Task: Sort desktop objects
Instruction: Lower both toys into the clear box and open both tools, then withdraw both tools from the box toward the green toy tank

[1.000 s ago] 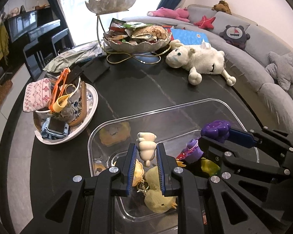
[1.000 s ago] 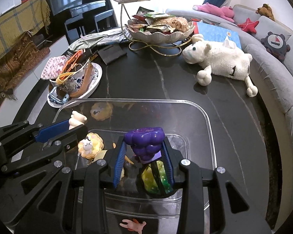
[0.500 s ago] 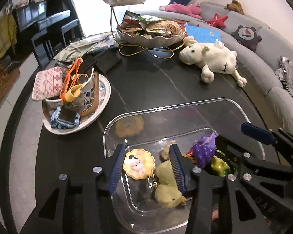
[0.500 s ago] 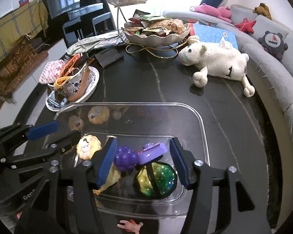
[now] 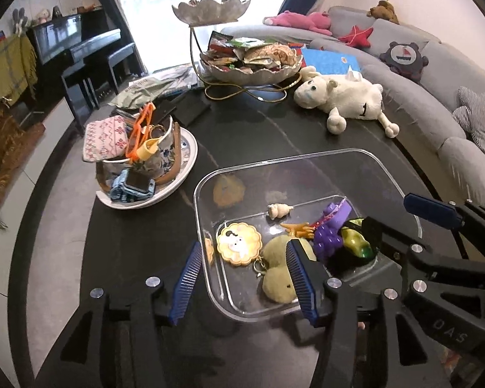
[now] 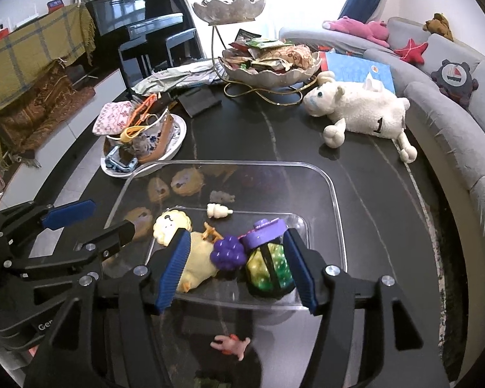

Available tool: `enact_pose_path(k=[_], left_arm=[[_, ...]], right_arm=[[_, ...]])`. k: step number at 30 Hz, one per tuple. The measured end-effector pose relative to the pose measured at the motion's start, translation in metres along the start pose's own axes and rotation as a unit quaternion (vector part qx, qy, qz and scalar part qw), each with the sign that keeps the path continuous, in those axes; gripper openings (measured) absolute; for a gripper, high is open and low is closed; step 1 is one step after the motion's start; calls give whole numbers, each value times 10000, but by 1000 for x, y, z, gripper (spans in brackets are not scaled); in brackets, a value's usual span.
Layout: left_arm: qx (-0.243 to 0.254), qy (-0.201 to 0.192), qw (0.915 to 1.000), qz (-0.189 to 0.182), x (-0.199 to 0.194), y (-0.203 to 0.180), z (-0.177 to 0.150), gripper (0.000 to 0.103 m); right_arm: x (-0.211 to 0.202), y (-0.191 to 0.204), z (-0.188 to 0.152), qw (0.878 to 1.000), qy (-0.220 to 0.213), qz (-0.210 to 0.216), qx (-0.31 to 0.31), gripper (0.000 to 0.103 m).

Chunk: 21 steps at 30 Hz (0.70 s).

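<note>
Clear bin (image 5: 307, 161) (image 6: 331, 190) sits on the dark table (image 5: 258, 135) (image 6: 355, 168); all positions noted against it.

Left gripper (image 5: 245, 278) (image 6: 110, 223): jaws spread wide, holding nothing, straddling the bin's near left corner, one finger outside the wall and one over the bin. Right gripper (image 6: 234, 266) (image 5: 401, 213): also released, empty, jaws wide over the bin's near edge.

Inside the bin, near half:
- Cream figure (image 5: 278, 210) (image 6: 219, 210) lying on its side, farthest in, apart from the rest.
- Cookie charm (image 5: 240, 242) (image 6: 172, 224) flat at the left.
- Yellow plush (image 5: 276, 274) (image 6: 197, 265) beside the charm, at the near wall.
- Purple grapes (image 5: 328, 241) (image 6: 228, 252) touching the plush and the mesh ball.
- Green mesh ball (image 5: 355, 244) (image 6: 270, 270) at the right, a purple piece (image 5: 338, 210) (image 6: 265, 234) resting on top of it.

Outside the bin:
- Small pink figure (image 6: 231, 344) on the table just in front of the near wall.
- Plate of clutter (image 5: 181, 174) (image 6: 177, 135) just beyond the far left corner.
- Plush sheep (image 5: 342, 97) (image 6: 362, 110) well beyond the far right.
- Tiered snack stand (image 5: 249, 61) (image 6: 268, 61) farther back still.
</note>
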<state>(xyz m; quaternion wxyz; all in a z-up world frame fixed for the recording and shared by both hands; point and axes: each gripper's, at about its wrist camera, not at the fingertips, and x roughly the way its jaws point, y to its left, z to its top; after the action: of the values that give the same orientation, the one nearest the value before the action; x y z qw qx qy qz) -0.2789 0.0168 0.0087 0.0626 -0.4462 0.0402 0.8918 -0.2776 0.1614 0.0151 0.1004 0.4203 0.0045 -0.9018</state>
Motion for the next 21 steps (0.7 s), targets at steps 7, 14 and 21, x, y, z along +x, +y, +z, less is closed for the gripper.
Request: enact_pose_path(k=[7,14,21], left_arm=[[-215,-230,9995,15,-34,8,-15,60],[-352,-302,9989,37,-58,12,-33,64],[-383,-314,9987,78,-77,11,-51,66]], right_arm=[[-28,6,-13,9998,-173,20,12,72],[-52,13,-27,9996,-274,56,-2,79],[-69,20,-43,9994,-325,81,-47,81]])
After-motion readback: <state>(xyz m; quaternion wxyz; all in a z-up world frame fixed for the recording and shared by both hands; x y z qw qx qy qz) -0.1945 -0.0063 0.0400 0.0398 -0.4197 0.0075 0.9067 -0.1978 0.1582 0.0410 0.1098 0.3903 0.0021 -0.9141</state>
